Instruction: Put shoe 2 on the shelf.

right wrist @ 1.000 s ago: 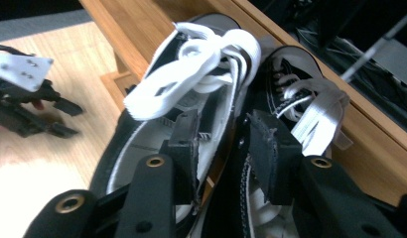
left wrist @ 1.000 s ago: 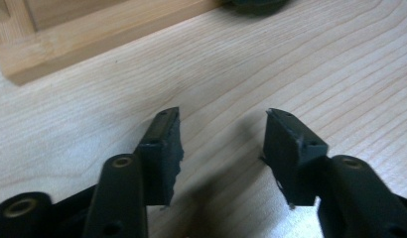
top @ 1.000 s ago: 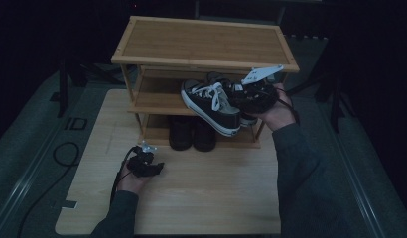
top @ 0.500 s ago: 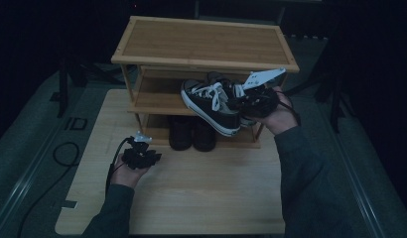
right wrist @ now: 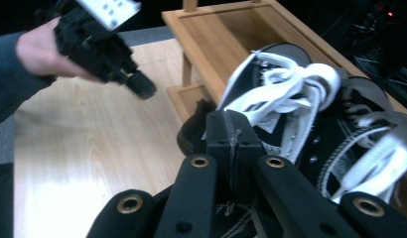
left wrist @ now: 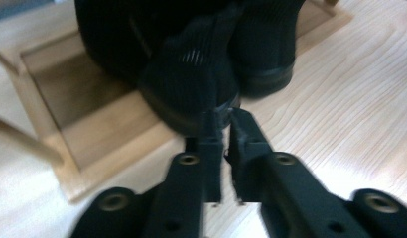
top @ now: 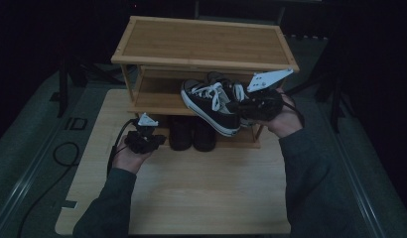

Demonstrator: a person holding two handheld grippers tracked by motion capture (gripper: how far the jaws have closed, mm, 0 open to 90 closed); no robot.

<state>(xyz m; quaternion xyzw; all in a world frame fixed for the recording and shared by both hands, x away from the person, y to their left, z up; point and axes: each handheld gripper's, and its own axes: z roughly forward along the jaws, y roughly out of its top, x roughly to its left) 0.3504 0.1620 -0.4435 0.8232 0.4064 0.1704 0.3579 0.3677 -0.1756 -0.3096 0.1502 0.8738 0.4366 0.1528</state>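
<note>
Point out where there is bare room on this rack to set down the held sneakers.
The bamboo rack's top shelf is bare. The middle shelf's left half is free, bordered by the left post and the black-and-white sneakers in the right gripper. The bottom is crowded by black shoes, the left gripper beside them.

A light wooden board [top: 191, 198] lies flat and carries a three-tier wooden shoe rack [top: 201, 44] at its far end. On the rack's lowest tier stands a pair of dark shoes [top: 192, 134], side by side, probably touching; their heels face the near edge.
</note>
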